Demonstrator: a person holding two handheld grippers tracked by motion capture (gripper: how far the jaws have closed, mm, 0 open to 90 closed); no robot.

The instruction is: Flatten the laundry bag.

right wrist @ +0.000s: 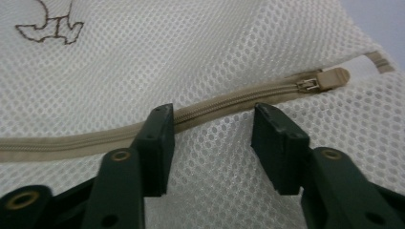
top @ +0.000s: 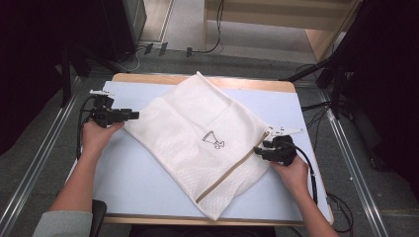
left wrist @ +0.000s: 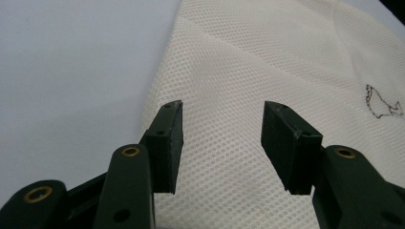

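A white mesh laundry bag (top: 197, 128) lies flat and slanted on the pale blue table (top: 128, 168). A beige zipper (top: 232, 170) runs along its right side, and a small dark logo (top: 213, 139) is stitched near the middle. My left gripper (top: 134, 116) is at the bag's left edge, open; in the left gripper view its jaws (left wrist: 223, 107) hover over the mesh (left wrist: 286, 71) with nothing pinched. My right gripper (top: 257, 150) is open at the bag's right side. Its jaws (right wrist: 212, 112) straddle the zipper (right wrist: 95, 138), with the zipper pull (right wrist: 325, 80) just beyond them.
The table has a wooden rim (top: 207, 80) at the far edge. Bare tabletop lies to the front left and far right of the bag. Cables (top: 212, 47) and metal rails (top: 356, 163) run on the floor around the table.
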